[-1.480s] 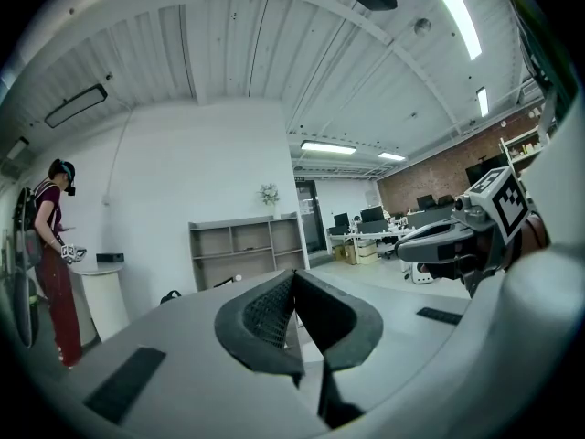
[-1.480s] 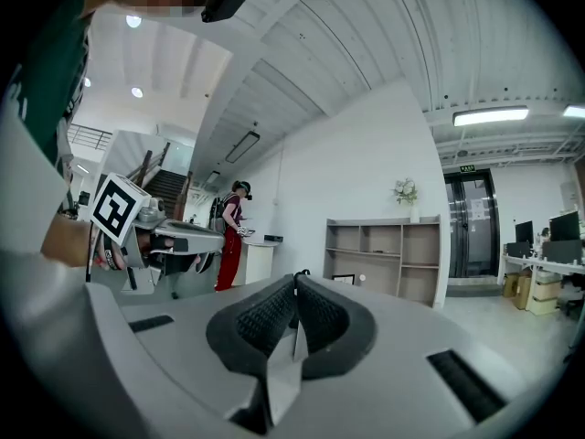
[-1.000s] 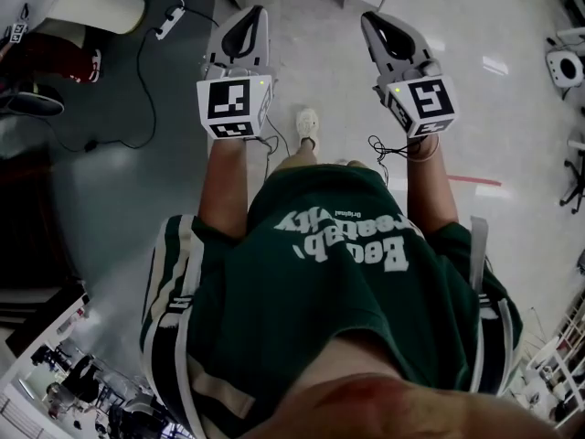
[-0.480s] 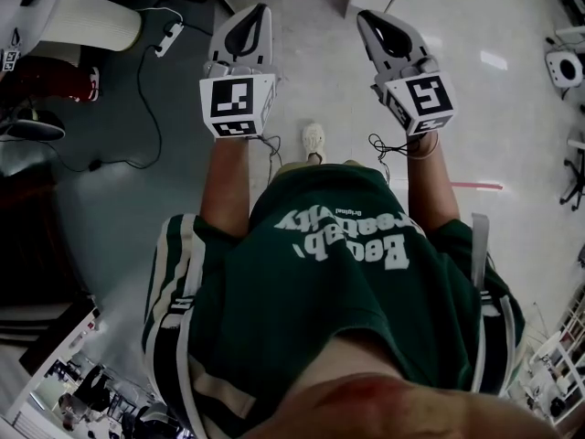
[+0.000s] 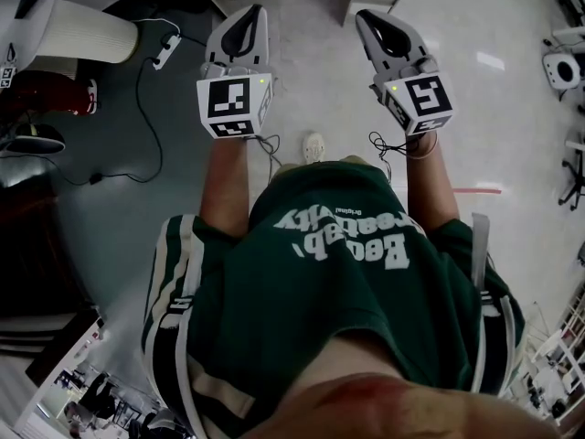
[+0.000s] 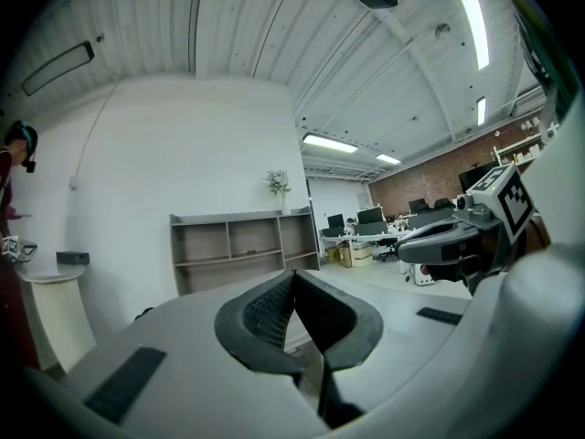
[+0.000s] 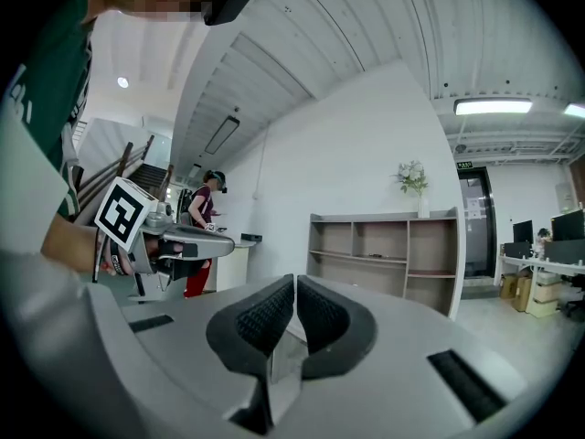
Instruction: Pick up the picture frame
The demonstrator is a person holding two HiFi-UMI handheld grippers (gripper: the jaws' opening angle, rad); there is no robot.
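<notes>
Torso in green shirt (image 5: 338, 273) nearest; ahead of it, left claw (image 6: 294, 286) and right claw (image 7: 295, 291), each pressed together on nothing, held level over the floor (image 5: 320, 80), seemingly for approaching the shelf unit (image 7: 384, 263) beyond. No view shows the picture frame.

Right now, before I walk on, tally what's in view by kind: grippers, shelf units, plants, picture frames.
Grippers: 2, the left gripper and the right gripper, both shut and empty
Shelf unit: 1
Plant: 1, on top of the shelf unit
Picture frames: 0 that I can make out
Total: 4
</notes>
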